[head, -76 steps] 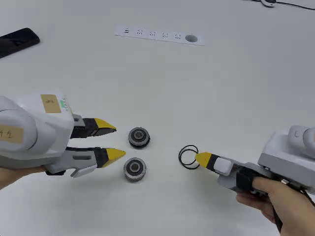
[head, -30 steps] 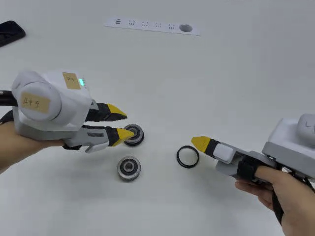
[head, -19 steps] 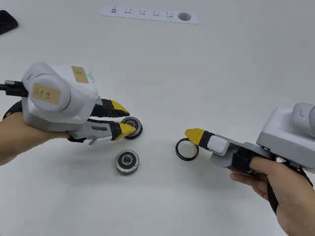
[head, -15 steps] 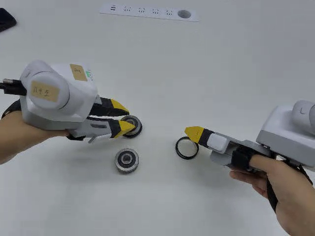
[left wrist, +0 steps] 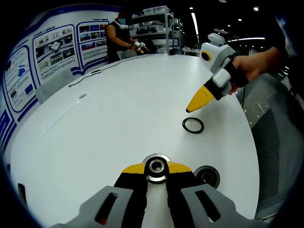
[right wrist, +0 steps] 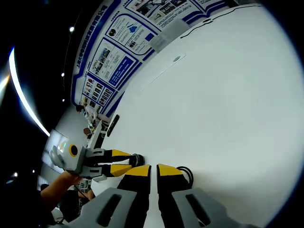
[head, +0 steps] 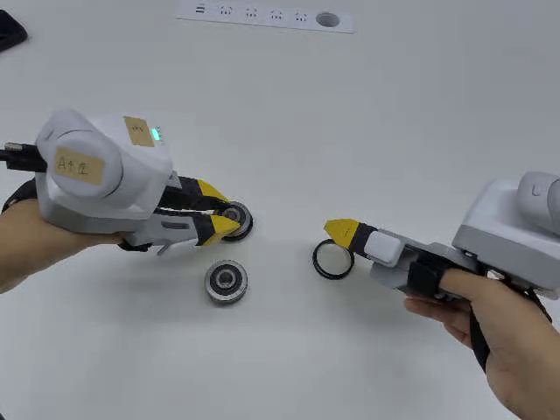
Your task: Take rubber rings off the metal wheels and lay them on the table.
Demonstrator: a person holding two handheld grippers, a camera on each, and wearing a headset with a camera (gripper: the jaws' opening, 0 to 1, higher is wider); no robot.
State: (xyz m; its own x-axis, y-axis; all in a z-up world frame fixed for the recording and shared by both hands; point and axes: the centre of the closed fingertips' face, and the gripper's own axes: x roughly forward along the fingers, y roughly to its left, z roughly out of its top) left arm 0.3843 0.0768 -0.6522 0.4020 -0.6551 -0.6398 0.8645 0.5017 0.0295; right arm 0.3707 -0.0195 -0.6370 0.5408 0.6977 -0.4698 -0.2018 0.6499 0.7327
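White counter (head: 394, 114), broad and nearly bare, and the action sits right in the middle of it. The left gripper (head: 224, 212) has its yellow tips pinched in on a metal wheel (left wrist: 156, 166), which lies flat between the jaws in what looks like a firm clamp. Just below it in the head view sits the second wheel (head: 226, 283), free, with a dark band round its rim. Over on the right of the frame, the right gripper (head: 343, 232) comes in low, jaws drawn together and nothing between them, its tip beside a loose rubber ring (head: 332, 260) that lies flat on the counter.

So one ring looks done and laid down, and my read is that the clamped wheel is next. The left gripper braces it. The right gripper would have to cross over, open a little, catch the rubber at the rim and peel it away without dragging the wheel out of the clamp.

In the head view the right tip seems to overlap the ring. The left gripper view shows clear counter between them, and the wheel's shiny hub head-on, though the jaws hide its rim there. The right gripper view gives the thin slit between its own jaws, with the ring just ahead. A white power strip (head: 262, 16) lies along the top edge of the head view.
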